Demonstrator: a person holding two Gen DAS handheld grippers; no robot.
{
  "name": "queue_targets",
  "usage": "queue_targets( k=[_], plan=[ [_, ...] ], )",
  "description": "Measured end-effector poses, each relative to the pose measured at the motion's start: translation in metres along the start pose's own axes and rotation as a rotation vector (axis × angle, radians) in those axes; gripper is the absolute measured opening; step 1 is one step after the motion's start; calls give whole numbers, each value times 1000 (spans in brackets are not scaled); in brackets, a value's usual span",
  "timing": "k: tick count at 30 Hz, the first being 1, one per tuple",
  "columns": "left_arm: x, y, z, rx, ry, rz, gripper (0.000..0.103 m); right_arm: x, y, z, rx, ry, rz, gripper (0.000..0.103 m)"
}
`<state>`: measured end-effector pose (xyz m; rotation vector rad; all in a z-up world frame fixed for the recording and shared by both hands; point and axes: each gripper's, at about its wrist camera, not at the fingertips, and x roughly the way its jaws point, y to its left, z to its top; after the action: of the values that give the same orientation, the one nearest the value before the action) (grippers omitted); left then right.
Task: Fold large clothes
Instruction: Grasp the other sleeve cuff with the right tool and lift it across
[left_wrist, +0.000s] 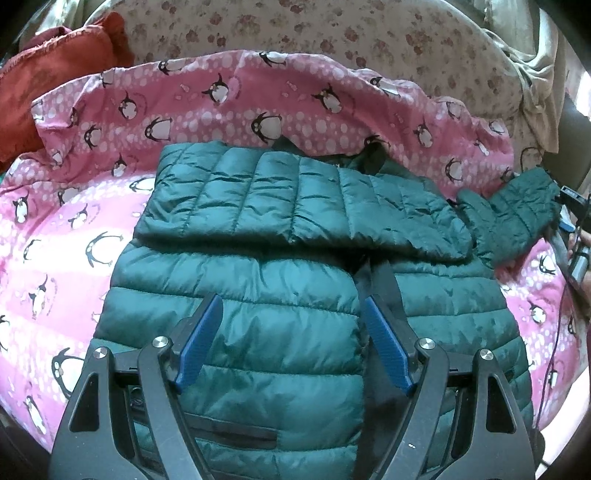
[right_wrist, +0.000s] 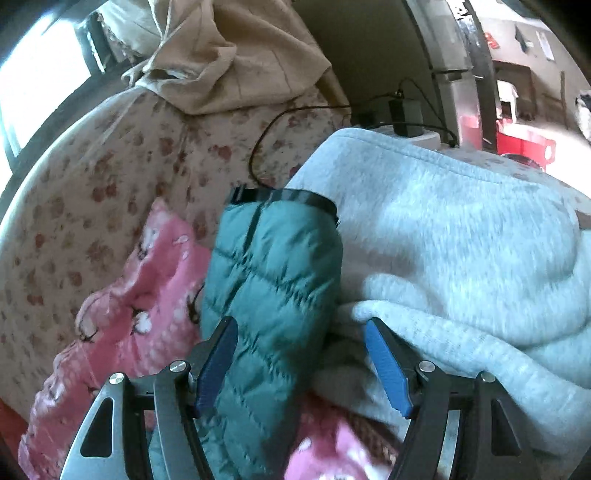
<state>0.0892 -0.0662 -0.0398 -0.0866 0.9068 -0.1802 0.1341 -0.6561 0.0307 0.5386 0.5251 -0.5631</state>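
The teal puffer jacket (left_wrist: 295, 288) is spread on a pink penguin blanket (left_wrist: 74, 229) on the bed, one sleeve (left_wrist: 303, 199) folded across. The other sleeve (right_wrist: 273, 280) is flanked by the parted right hand-held gripper (right_wrist: 301, 363), crowded by a grey fleece (right_wrist: 461, 236). The left hand-held gripper (left_wrist: 291, 332) is held apart above.

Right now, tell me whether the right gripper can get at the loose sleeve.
Probably yes. The right gripper is open and the sleeve already lies between its fingers, nearer the left one. The grey blanket presses in from the right and might get caught too.
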Motion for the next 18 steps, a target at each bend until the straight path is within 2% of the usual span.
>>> queue_targets(
  k=[6, 7, 8, 9, 11, 12, 18],
  plan=[
    [5, 3, -3, -11, 22, 7, 79, 18, 11, 0, -86, 11, -61, 70],
    [6, 4, -4, -15, 27, 5, 79, 19, 11, -1, -91, 13, -64, 62],
    [7, 5, -4, -19, 32, 4, 79, 21, 10, -1, -93, 17, -66, 47],
    [6, 6, -5, -21, 32, 4, 79, 20, 7, -2, -82, 20, -56, 39],
    [5, 7, -6, -22, 27, 6, 79, 16, 1, -3, -47, 21, 22, 12],
    [4, 7, -7, -21, 23, 6, 79, 11, -1, -4, -38, 21, 67, 11],
    [-4, 10, -5, -33, -1, -12, 79, -26, 15, -22, -111, -4, 203, 9]
  ],
)
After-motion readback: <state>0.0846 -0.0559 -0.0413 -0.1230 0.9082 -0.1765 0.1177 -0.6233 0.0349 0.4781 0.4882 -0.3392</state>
